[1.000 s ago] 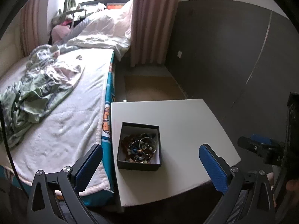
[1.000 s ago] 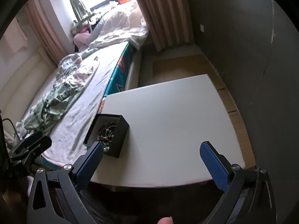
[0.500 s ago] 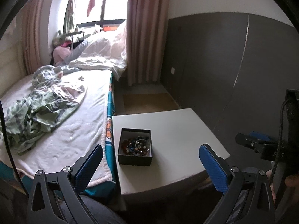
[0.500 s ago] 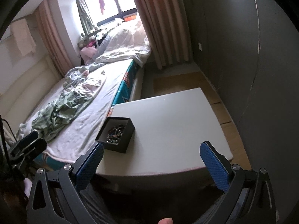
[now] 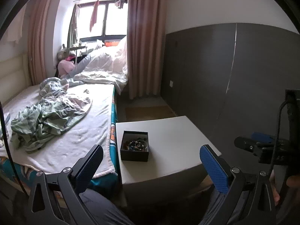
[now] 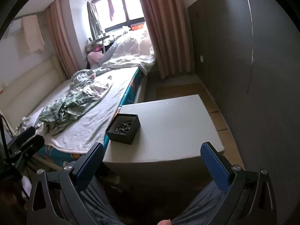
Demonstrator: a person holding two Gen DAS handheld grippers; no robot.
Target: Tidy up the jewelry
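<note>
No text, label, brand or number can be read in either view. Nothing between or beyond the jaws bears legible writing.

Both grippers are pulling back and up from the white table (image 5: 174,131). In the left wrist view, the black jewelry box (image 5: 134,151) is shrinking and sliding farther from the left gripper (image 5: 150,161), while the view is tilting upward, so the window (image 5: 105,20) and the upper wall are coming into sight. In the right wrist view, the box (image 6: 123,128) and the table (image 6: 168,123) are likewise receding from the right gripper (image 6: 152,162), and the table's whole front edge is now showing, with the person's grey trousers (image 6: 198,206) appearing below it.
</note>
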